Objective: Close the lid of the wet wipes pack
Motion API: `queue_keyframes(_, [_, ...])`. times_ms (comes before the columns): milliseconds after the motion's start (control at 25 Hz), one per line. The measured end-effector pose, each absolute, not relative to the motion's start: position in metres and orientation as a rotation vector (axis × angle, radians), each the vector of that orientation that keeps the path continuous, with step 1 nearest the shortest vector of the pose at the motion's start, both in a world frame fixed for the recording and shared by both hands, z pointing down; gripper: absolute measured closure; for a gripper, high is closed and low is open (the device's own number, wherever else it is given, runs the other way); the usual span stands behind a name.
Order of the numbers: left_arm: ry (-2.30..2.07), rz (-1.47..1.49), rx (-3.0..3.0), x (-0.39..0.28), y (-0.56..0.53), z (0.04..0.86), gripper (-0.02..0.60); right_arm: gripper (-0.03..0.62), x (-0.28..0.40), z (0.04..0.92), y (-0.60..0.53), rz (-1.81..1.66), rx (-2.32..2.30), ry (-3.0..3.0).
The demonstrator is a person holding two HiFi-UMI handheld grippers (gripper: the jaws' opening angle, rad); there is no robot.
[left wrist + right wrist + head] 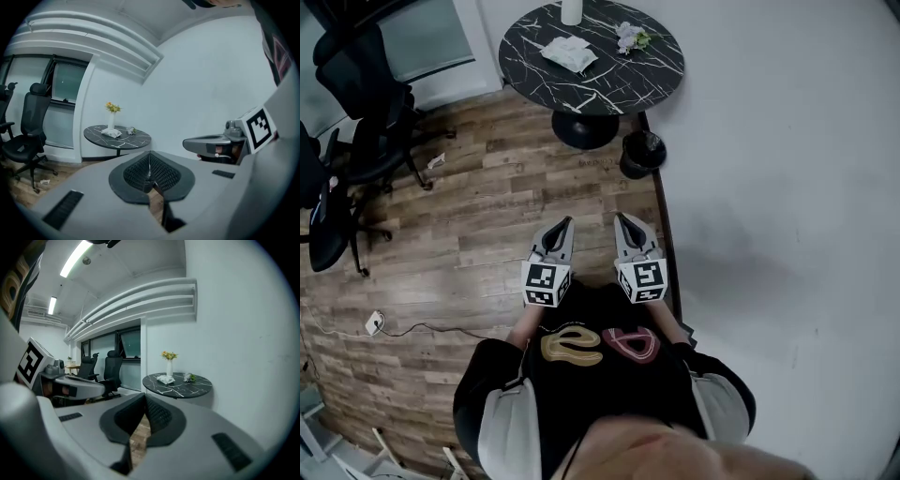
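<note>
Grey left tool (565,222) and right tool (622,217) hang closed together, empty. A white wet wipes pack (569,52) lies on the round black marble desk (628,86), well apart.

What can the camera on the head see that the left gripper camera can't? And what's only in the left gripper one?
Only the head view shows the black bin by the table's foot and the white plug with its cable on the floor. Only the left gripper view shows the yellow flowers in their vase. Both show the round black table, the wet wipes pack lying on it, the black chairs and the right hand-held gripper.
</note>
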State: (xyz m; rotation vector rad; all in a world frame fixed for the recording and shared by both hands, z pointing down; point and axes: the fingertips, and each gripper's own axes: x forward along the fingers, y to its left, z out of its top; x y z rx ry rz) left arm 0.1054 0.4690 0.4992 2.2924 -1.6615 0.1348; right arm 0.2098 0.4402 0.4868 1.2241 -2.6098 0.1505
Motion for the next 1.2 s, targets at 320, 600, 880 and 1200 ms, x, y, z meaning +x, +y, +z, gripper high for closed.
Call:
queue_keyframes(320, [-1.622, 0.126, 2.337, 0.071, 0.449, 0.497, 0.563, 0.583, 0.164, 0.493, 0.435, 0.167, 1.226, -2.604])
queue_keyframes(600, [-1.646, 0.103, 2.297, 0.052, 0.440, 0.502, 0.563, 0.583, 0.146, 0.496, 0.421, 0.169, 1.185, -2.611])
queue_keyframes(880, [-1.671, 0.123, 2.231, 0.036, 0.419, 0.517, 0.563, 0.583, 0.129, 0.507, 0.384, 0.222, 1.115, -2.649])
queue_keyframes(1200, [-1.719, 0.115, 2.160, 0.027, 0.360, 0.521, 0.563, 0.583, 0.106, 0.510, 0.316, 0.199, 0.963, -2.697])
